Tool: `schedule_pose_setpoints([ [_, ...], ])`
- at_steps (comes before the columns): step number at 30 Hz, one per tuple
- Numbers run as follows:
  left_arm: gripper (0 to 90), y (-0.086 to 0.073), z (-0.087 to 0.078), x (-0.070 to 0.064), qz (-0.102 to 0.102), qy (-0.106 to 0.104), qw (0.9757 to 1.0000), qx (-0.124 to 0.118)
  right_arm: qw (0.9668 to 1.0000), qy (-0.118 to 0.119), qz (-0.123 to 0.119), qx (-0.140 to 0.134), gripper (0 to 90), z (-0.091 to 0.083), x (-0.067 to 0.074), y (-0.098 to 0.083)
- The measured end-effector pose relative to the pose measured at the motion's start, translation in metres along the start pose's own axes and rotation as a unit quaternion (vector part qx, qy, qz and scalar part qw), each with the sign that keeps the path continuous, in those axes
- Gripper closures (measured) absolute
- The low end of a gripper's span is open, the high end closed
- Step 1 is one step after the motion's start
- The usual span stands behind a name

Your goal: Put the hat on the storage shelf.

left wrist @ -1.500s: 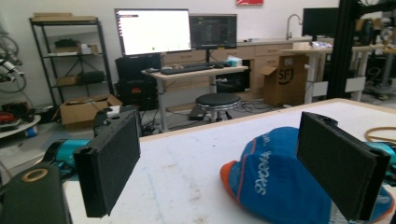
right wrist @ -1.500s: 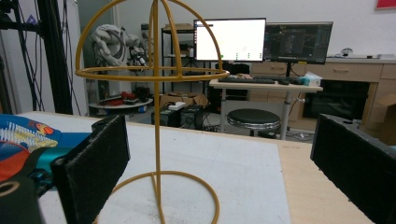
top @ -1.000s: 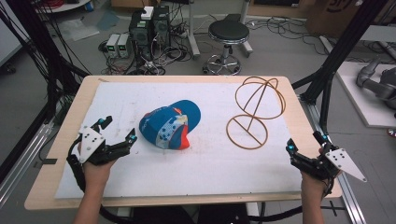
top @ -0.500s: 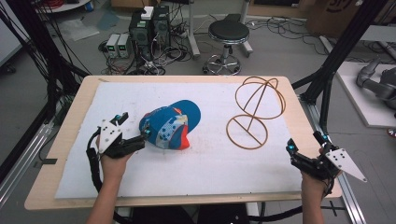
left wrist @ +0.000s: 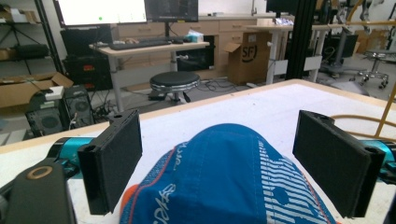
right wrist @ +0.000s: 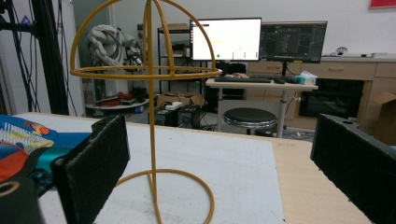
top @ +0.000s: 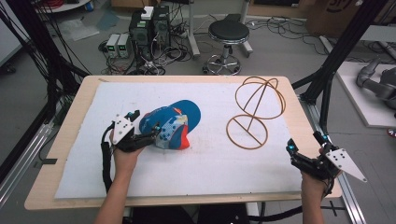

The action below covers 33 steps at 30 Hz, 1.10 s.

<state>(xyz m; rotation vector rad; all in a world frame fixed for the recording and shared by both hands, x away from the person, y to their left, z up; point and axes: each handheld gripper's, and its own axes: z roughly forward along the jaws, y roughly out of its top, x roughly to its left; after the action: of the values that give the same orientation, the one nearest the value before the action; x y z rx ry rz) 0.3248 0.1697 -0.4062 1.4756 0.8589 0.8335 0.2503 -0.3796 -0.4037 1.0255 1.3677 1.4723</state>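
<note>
A blue cap [top: 173, 122] with white and orange print lies left of centre on the white mat [top: 201, 163]. My left gripper [top: 145, 124] is open at the cap's left side. In the left gripper view its jaws stand wide apart on either side of the cap's crown [left wrist: 224, 186], left gripper [left wrist: 222, 140] not touching it. A yellow wire hat stand [top: 254, 109] stands upright to the right of the cap. My right gripper [top: 304, 142] is open near the table's right front edge, pointing at the hat stand [right wrist: 149, 93], with nothing between its jaws [right wrist: 224, 158].
The wooden table's edge [top: 299, 107] runs close to the stand's right. A black stool [top: 228, 35] and computer boxes [top: 149, 28] sit on the floor beyond the table. Black frame posts [top: 341, 56] rise at the right.
My left gripper has moved right across the mat up to the cap, and its open jaws now straddle the cap's side. The right gripper has stayed in place.
</note>
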Motion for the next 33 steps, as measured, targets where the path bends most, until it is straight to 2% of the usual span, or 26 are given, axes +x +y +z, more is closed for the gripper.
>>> schedule_pose_setpoints([
  [9,16.1,-0.010,0.016,-0.003,-0.006,-0.001,0.9994,0.033,1.0000,0.000,-0.003,0.000,4.2,0.000,-0.001,0.000],
  [15,18.2,-0.017,0.022,-0.001,-0.008,-0.005,0.9979,0.064,1.0000,-0.001,-0.002,0.000,4.2,-0.001,-0.001,0.000],
  [20,24.5,-0.019,0.024,0.000,-0.016,0.003,0.9972,0.074,1.0000,-0.002,-0.004,0.000,4.2,0.000,-0.001,0.000],
  [21,29.9,-0.019,0.024,0.001,-0.019,0.003,0.9969,0.076,1.0000,-0.001,-0.001,0.001,4.2,0.000,0.000,0.000],
  [22,29.9,-0.020,0.025,0.001,-0.021,-0.001,0.9966,0.080,1.0000,-0.001,-0.001,0.001,4.2,0.000,0.000,0.000],
  [23,34.0,-0.021,0.025,0.002,-0.023,-0.006,0.9961,0.085,1.0000,0.000,0.000,0.001,4.2,0.000,0.000,0.000],
  [27,35.3,-0.025,0.028,0.002,-0.027,-0.011,0.9940,0.105,1.0000,-0.001,-0.002,0.001,4.2,0.000,0.000,0.000],
  [31,36.1,-0.026,0.029,0.001,-0.026,-0.007,0.9938,0.108,1.0000,-0.002,0.001,0.001,4.2,0.000,0.000,0.000],
  [33,41.6,-0.026,0.029,0.001,-0.024,-0.003,0.9935,0.111,1.0000,-0.002,-0.003,0.001,4.2,0.000,0.000,-0.001],
])
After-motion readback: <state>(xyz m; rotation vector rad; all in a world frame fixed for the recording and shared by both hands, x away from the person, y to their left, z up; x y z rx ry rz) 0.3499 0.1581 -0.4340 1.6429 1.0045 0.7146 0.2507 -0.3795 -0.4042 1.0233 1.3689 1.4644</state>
